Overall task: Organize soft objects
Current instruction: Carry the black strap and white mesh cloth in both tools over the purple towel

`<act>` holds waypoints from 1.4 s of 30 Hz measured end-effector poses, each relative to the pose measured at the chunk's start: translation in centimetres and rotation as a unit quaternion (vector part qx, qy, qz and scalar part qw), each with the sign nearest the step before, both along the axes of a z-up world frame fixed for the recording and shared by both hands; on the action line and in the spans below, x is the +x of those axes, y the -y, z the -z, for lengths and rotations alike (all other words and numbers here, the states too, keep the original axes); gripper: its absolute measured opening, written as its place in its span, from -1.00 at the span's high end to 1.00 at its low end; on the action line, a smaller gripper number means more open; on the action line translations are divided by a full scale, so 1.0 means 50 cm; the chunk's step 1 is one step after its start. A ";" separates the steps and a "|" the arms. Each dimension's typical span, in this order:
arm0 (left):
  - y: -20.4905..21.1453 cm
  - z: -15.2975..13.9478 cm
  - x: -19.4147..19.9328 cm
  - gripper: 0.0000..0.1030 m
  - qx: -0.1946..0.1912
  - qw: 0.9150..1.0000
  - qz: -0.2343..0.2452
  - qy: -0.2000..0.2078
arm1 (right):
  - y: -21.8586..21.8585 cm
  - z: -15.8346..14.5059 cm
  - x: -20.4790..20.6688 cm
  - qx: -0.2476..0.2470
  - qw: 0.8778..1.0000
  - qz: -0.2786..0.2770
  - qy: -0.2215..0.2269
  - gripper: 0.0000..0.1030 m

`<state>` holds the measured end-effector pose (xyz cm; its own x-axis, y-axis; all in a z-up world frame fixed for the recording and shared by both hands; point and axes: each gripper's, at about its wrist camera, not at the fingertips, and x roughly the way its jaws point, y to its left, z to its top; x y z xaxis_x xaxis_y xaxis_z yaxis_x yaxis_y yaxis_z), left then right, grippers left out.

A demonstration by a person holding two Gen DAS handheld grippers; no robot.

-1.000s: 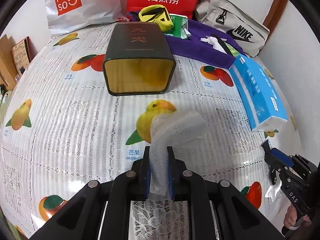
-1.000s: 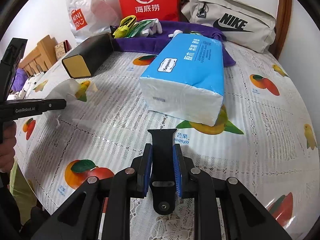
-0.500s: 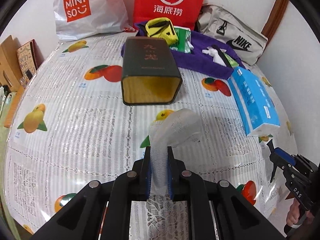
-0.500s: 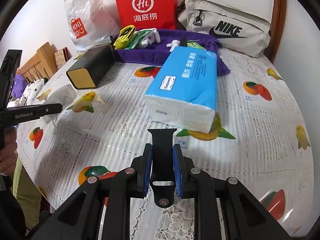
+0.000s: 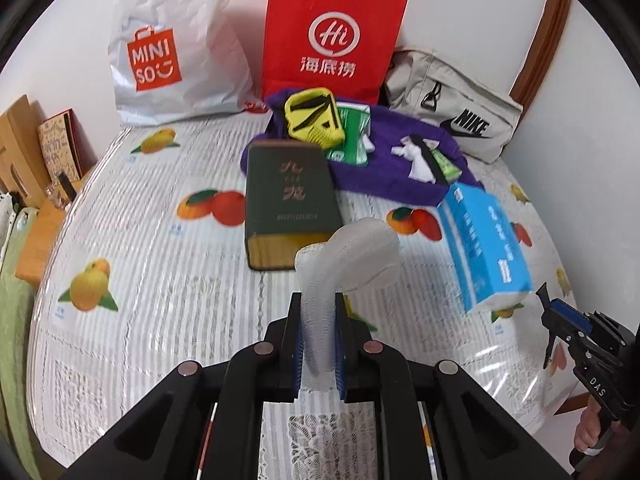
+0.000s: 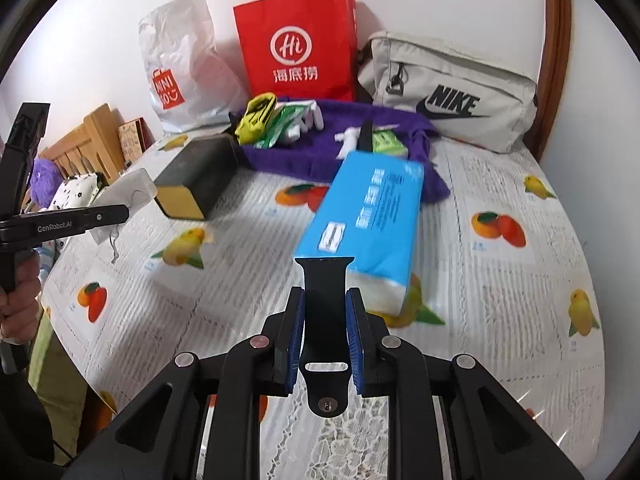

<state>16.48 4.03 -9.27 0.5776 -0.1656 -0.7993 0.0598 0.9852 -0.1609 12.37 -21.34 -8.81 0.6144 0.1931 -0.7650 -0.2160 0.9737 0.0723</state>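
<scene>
Both grippers are rising off the table since a second ago — the fruit-print tablecloth (image 5: 132,312) is dropping away in both wrist views and more of the far clutter is coming into sight.

Left gripper (image 5: 318,340): jaws are clenching a white mesh foam sleeve (image 5: 352,252), which is curling up and forward out of the pads, clear of the cloth. Grip is looking the same as before. In the right wrist view that sleeve (image 6: 128,194) is hanging above the table's left edge, higher against the dark green box (image 6: 196,178) than earlier.

Right gripper (image 6: 326,332): jaws are pinching a black watch strap (image 6: 324,316), its wide end sticking up forward, buckle end hanging below the pads. Hold unchanged.

The box (image 5: 288,204) is lying on its side mid-table with its yellow open end toward the left camera — now sitting farther off than a second ago. The blue tissue pack (image 6: 368,224) is lying just beside the purple cloth (image 6: 336,148). Behind are standing a white Miniso bag (image 5: 168,44), red paper bag (image 5: 332,40) and grey Nike bag (image 6: 452,92).
</scene>
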 end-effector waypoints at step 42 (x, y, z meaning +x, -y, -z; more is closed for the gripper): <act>0.070 -0.033 0.430 0.76 -0.011 0.999 0.042 -0.022 | 0.022 -0.047 0.453 0.006 0.999 0.023 0.034 0.60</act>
<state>38.01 0.54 -7.63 0.5248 -0.2297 -0.8197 0.1339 0.9732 -0.1871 35.03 -22.44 -6.47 0.6731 0.1716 -0.7193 -0.1749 0.9821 0.0706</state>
